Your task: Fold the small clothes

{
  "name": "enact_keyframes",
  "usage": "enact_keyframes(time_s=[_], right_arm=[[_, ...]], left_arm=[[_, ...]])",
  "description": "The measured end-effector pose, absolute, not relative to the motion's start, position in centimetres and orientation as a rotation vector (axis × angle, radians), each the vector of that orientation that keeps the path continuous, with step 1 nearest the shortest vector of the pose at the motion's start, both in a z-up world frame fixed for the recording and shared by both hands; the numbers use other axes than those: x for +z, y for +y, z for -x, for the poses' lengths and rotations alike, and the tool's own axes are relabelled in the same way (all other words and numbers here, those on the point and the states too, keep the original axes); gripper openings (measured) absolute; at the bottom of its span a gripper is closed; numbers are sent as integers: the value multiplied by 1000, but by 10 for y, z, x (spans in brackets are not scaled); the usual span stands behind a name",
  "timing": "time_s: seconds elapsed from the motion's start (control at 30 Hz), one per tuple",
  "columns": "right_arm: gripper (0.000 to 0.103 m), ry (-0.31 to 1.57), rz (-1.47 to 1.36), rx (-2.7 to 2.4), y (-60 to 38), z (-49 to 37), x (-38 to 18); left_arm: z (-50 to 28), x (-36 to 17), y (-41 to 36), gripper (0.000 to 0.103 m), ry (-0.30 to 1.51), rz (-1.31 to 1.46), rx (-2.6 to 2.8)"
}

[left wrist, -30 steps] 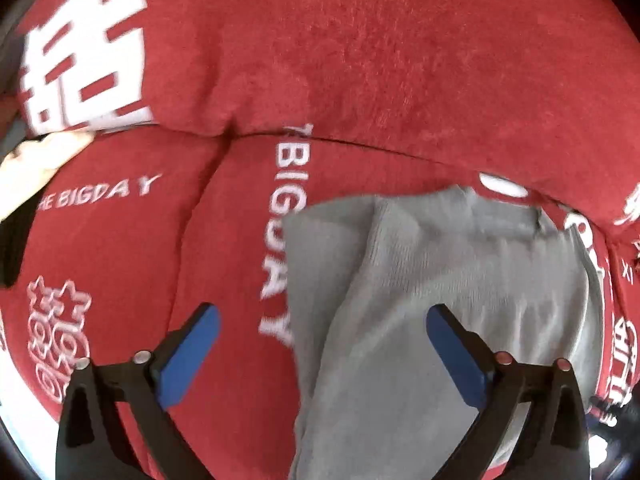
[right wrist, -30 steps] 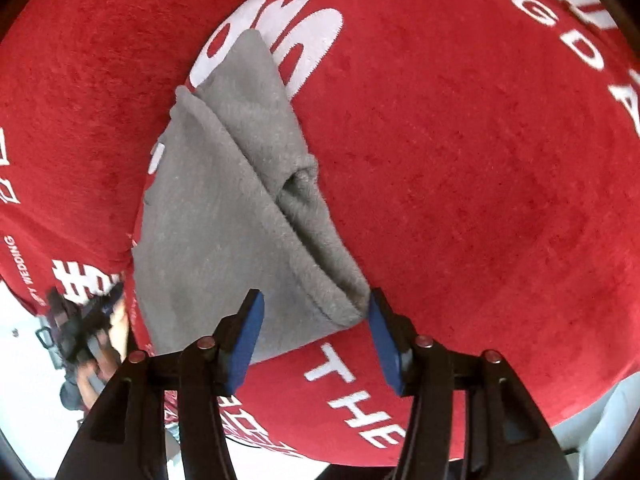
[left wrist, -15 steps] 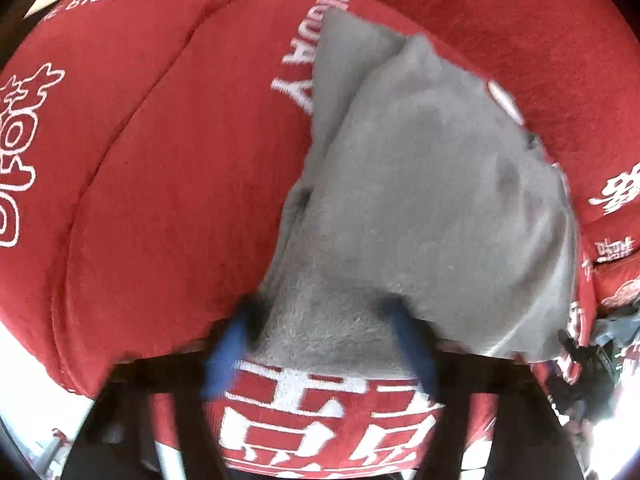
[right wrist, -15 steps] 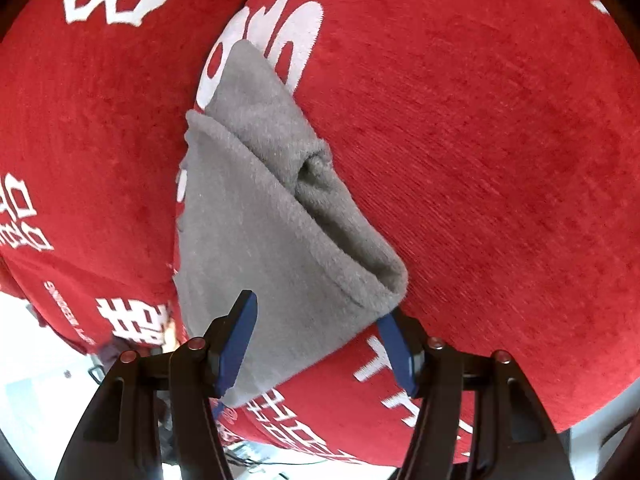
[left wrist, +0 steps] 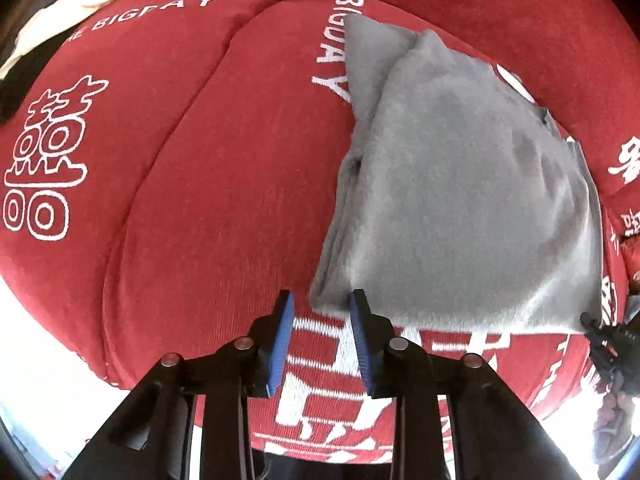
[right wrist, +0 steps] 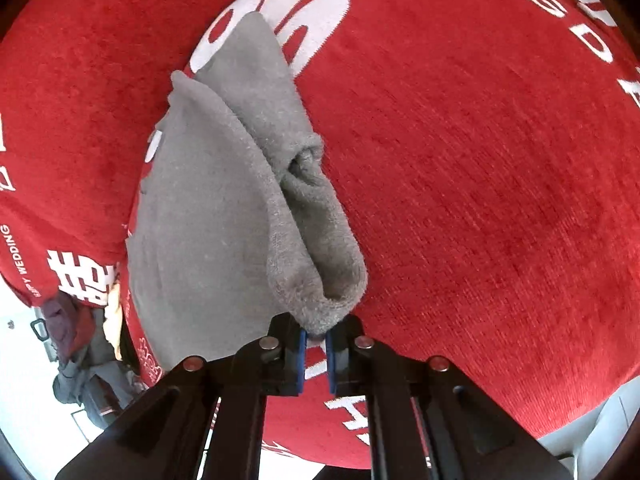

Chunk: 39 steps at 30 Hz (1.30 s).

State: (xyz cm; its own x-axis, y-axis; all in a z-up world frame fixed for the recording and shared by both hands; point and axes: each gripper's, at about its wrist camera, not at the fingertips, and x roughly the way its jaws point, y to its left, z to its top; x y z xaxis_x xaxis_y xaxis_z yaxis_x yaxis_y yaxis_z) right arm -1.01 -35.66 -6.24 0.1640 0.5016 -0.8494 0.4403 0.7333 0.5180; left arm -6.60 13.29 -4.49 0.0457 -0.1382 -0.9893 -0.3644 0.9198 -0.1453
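A small grey fleece garment (left wrist: 460, 184) lies partly folded on a red sofa cushion (left wrist: 224, 184) with white lettering. In the left wrist view my left gripper (left wrist: 320, 304) is partly open with its blue pads either side of the garment's near left corner, not closed on it. In the right wrist view the same garment (right wrist: 208, 208) has a thick folded edge, and my right gripper (right wrist: 316, 338) is shut on the near corner of that fold. The other gripper (left wrist: 608, 344) shows at the right edge of the left wrist view.
The red cushion (right wrist: 500, 184) spreads wide to the right of the garment. A seam with a second cushion (left wrist: 80, 120) runs to the left. Cream cloth (left wrist: 60, 8) lies at the sofa's far left. Clothes (right wrist: 80, 352) lie on the floor below the sofa edge.
My right gripper has closed onto the garment's folded corner. My left gripper has moved back from over the garment to its near corner and narrowed its jaws.
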Motion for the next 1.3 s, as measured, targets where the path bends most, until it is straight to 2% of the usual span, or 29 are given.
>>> enact_keyframes(time_s=[0.03,0.07,0.1,0.33,0.43,0.47,0.63,0.77,1.3], right_arm=[[10,1456,-805,62,-353,11,-57],[13,1461,-787,66,-351,12,-54],[13,1465,-768,69,-349,13,-50],[15,1491,-713,127,-320,31,-27],[34,1503,-681,168,-297,35,-22],[46,1505,-674,182,-291,36,-21],[52,1536,-591,285,-241,36,-16],[68,1556,-517,350,-205,35,-15],[68,1689,-515,402,-145,40,-44]], left_arm=[[67,-43,132,57,1533,399,179],[68,-39,130,88,1522,390,189],[68,-36,130,98,1504,384,203],[73,-15,132,98,1497,375,200],[77,-13,129,98,1506,310,206],[78,-14,129,98,1516,313,201],[81,-15,128,98,1536,376,149],[88,-12,134,98,1526,432,147],[98,-24,140,98,1540,520,183]])
